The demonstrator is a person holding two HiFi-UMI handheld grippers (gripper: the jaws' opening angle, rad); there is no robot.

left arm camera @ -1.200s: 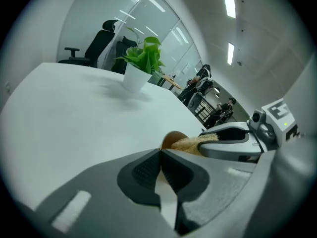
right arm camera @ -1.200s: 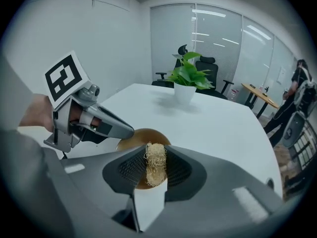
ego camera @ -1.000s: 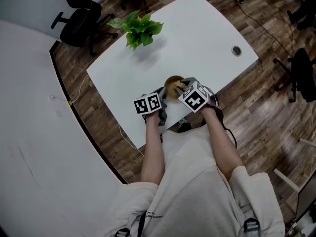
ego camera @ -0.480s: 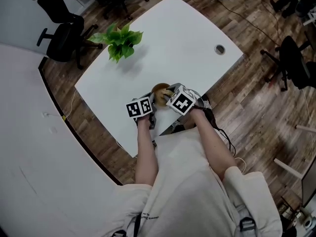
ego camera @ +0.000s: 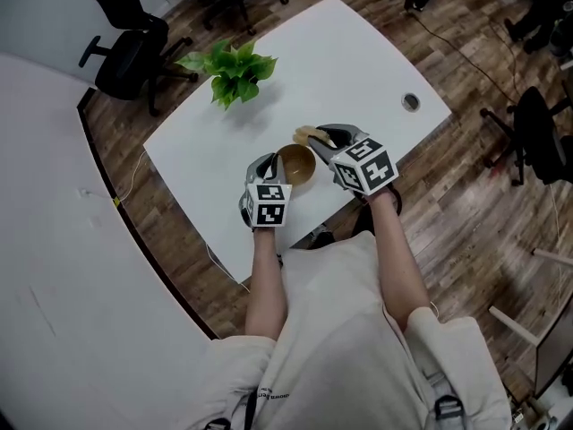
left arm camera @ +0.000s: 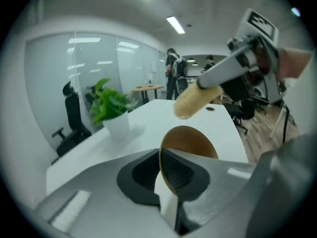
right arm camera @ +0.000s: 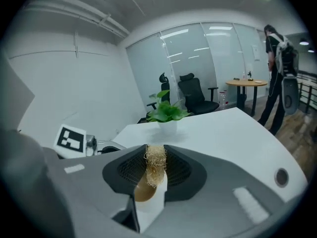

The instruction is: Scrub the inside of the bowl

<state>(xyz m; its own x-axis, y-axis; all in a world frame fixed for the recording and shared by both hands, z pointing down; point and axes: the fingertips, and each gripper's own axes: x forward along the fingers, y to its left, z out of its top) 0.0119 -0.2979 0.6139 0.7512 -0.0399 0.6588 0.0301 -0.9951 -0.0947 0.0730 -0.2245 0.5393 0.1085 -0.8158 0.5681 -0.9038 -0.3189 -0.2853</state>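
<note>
Bowl sits near the front edge of the white table, just ahead of me, brown inside facing up. I can't tell whether it rests on the table or is lifted a little.

Left gripper is on the bowl's near-left rim. In the left gripper view the jaws are pinched narrow on the rim, one pad inside the wall and one outside, and the bowl stands up between them.

Right gripper comes in from the right. Its jaws are clamped tight on a straw-coloured fibre scrubber. In the right gripper view the scrubber sticks up from between the closed pads. There is a brown rounded patch just under it, and I can't tell what that is.

In the head view the scrubber is at the bowl's far-right rim, outside the bowl. In the left gripper view the scrubber hangs above the bowl with a clear gap, not touching.

The left gripper's marker cube shows at the left of the right gripper view.

A potted plant stands at the far-left corner of the table, well apart from the bowl. A round cable hole is near the right edge. A black office chair stands on the wood floor beyond the plant.
</note>
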